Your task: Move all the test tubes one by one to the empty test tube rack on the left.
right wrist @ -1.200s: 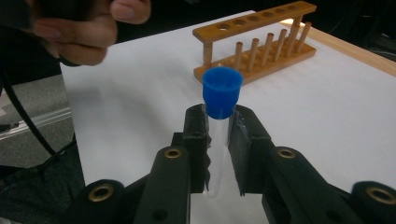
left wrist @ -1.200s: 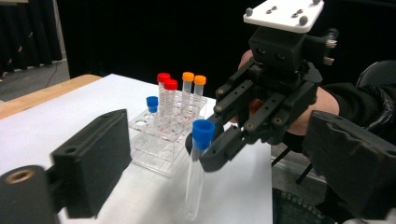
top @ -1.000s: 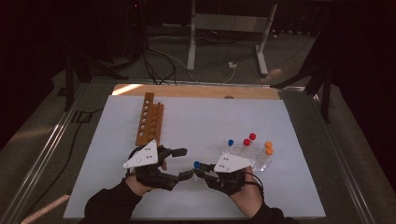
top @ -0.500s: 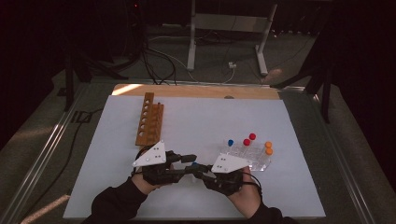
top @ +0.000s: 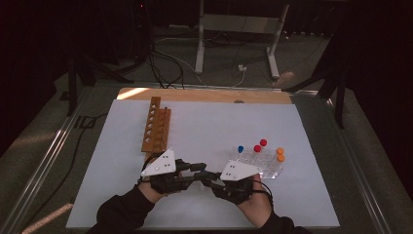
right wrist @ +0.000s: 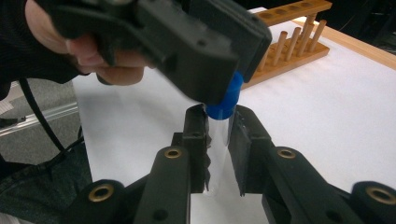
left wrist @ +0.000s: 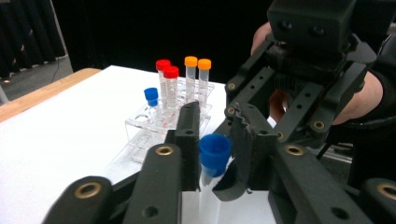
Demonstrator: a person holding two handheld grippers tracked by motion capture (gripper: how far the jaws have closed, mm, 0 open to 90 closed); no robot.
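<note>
High view, left claw (top: 202, 171) closed on blue cap (left wrist: 214, 150)

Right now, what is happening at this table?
A person holds one clear tube between two hand-held grippers. The right gripper clamps its body; the left gripper has just been closing on its blue cap. Five capped tubes stand in a clear rack; a wooden rack is nearby.
</note>
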